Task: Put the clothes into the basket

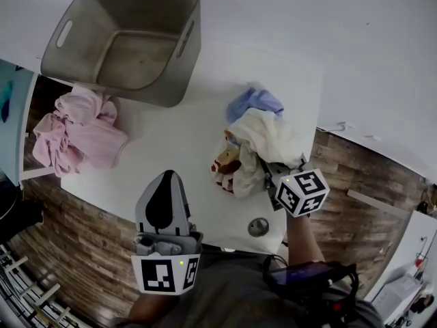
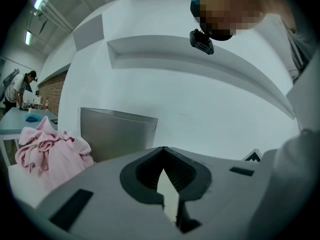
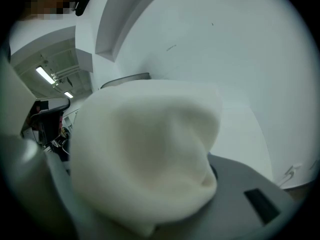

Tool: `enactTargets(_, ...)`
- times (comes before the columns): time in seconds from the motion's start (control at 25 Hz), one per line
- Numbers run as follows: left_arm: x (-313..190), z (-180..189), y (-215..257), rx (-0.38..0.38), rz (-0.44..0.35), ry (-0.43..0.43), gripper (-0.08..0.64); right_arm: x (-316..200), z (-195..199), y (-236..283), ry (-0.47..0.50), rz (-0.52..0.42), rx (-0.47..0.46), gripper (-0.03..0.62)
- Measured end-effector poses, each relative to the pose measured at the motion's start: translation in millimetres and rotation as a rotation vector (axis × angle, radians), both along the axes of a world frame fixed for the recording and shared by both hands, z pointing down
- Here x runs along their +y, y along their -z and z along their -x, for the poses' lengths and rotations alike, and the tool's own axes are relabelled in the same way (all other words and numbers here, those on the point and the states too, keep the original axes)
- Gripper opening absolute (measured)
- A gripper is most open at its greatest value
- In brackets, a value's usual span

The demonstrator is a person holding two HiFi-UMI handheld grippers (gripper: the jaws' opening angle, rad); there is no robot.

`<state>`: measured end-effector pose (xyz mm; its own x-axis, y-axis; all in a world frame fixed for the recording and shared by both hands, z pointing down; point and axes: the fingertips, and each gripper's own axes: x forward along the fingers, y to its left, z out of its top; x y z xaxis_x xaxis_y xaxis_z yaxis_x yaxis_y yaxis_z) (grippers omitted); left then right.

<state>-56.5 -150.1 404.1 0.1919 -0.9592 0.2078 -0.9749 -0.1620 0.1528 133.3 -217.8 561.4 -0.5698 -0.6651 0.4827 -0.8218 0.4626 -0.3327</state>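
Right gripper [image 1: 272, 175] is clamped narrow on a bunched fold of the cream-white soft garment [image 1: 270, 135], which tops the heap at the right end of the white bench [image 1: 184, 149], well apart from the grey rectangular basket with slot handles [image 1: 188, 53] standing empty at the far left. From where I stand, the biggest worry is the trip across that bench. The bite looks like a single fold, so the cloth could slide out on the way and land short of the basket. The crumpled pink clothes pile [image 1: 82, 139] lies just beside the basket at the bench's left edge, and a low, trailing hem might snag it or nudge it over the side. Nearer the grip, the light blue garment [image 1: 256, 101] and the red-and-brown patterned cloth [image 1: 225, 161] lie touching the cream one. If they are tangled, they may be dragged off the right edge onto the wooden floor. The left gripper [image 1: 166, 176], jaws together and holding nothing, hangs over the near edge, too far off to steady anything. Smallest, a small grey round disc [image 1: 258, 227] could be swept away.
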Motion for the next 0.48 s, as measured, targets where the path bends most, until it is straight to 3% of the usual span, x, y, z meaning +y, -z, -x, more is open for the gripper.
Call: enactTargets(0.48,1.5,-4.6,51.9,-0.020,-0.102,-0.111,0.008,4.3,28.5,81.4,-0.032,-0.162,-0.051,0.160)
